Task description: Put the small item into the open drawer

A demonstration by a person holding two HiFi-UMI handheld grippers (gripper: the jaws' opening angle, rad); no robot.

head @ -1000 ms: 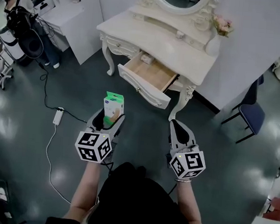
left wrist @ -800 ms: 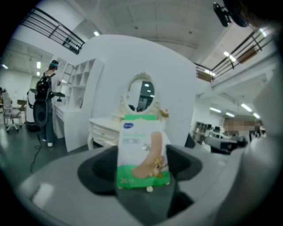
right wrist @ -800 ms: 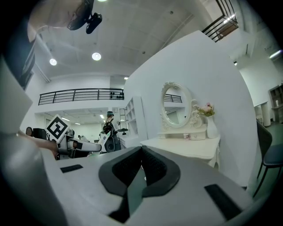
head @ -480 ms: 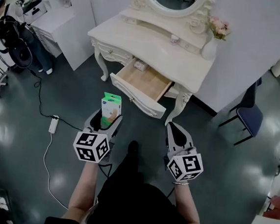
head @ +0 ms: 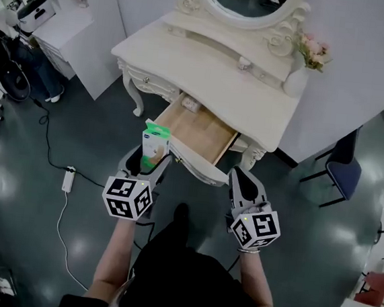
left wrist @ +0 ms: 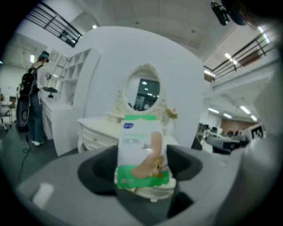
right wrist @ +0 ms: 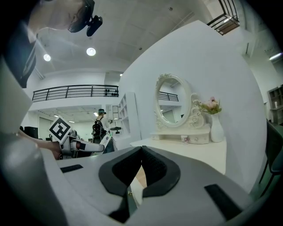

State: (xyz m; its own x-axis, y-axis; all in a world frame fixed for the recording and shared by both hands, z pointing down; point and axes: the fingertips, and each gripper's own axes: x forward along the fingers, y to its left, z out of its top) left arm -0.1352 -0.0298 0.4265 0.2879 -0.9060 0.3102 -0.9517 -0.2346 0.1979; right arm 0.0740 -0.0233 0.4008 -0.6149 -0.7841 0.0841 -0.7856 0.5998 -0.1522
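While upright in left tongs (head: 149, 164), small box (head: 156, 141) near open drawer (head: 196, 128).

"What is the person wearing?"
"A black top (head: 179, 283), with bare forearms (head: 116, 257) in front of it."
"And the tools?"
"Beyond the top, the left gripper (head: 152, 158) and right gripper (head: 242, 174) have grey shells and black jaw pads (right wrist: 154, 170). Each carries a white cube (head: 127, 198) with black square markers."

Both forearms (head: 116, 253) stretched forward, side by side and level. The left gripper (head: 149, 161) was clamped on a small packet (head: 156, 141), held upright. The right gripper (head: 240, 176) pointed ahead, its jaws pressed together.
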